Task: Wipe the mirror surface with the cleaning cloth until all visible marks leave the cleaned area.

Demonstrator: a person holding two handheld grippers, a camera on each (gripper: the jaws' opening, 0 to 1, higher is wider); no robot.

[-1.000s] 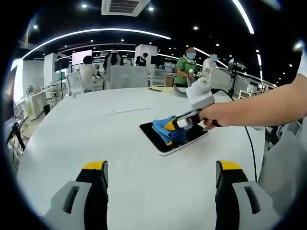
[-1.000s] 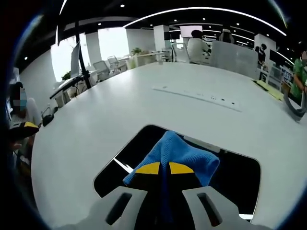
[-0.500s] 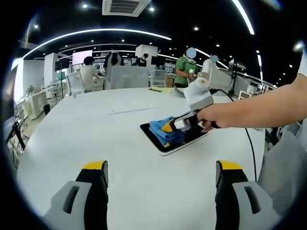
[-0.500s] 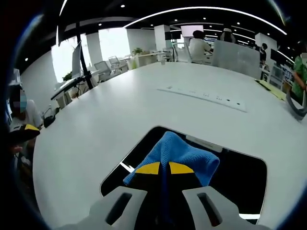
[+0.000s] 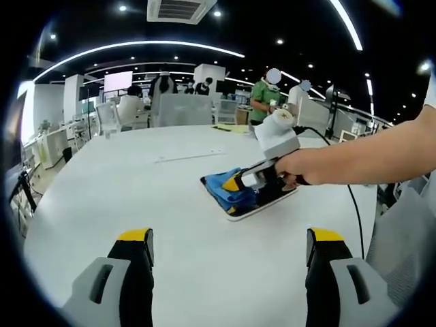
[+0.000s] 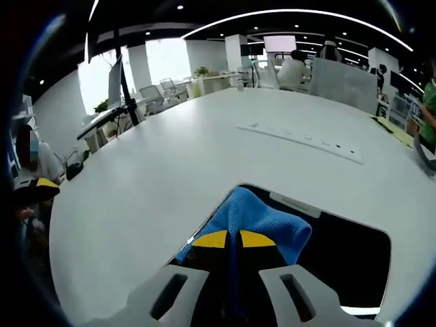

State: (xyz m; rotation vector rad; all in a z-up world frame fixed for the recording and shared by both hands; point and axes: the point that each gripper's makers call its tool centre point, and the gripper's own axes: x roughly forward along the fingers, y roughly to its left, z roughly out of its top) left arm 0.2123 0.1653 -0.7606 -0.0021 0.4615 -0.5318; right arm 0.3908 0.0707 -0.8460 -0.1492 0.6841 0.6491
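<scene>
Left gripper view: a large white table (image 5: pixel 102 191) stretches away into an open office, with seated and standing people far behind it. The left gripper (image 5: pixel 228 262) rises from the near edge with its two yellow-tipped jaws spread wide and nothing between them, hovering above bare tabletop. Further out, slightly right of centre, a dark rectangular mirror (image 5: pixel 276 197) lies flat on the table. From the right, a person's bare forearm reaches in holding the right gripper (image 5: pixel 234 182), which presses a blue cleaning cloth (image 5: pixel 223 189) onto the left end of the mirror.

Right gripper view: the same white table curves away, with a row of small marks across its far part and desks, chairs and windows beyond. The right gripper's yellow-tipped jaws are closed together, pinching the bunched blue cloth at the near centre. The cloth rests on the mirror's black glass close to its left edge, and the glass runs off to the right. A thin pale streak near the lower right of the glass may be a reflection or a mark; I cannot tell which.

Judged from this, wiping is under way. The cloth covers the left portion, and the right portion seems left to wipe. Whether marks remain is too small to tell.
</scene>
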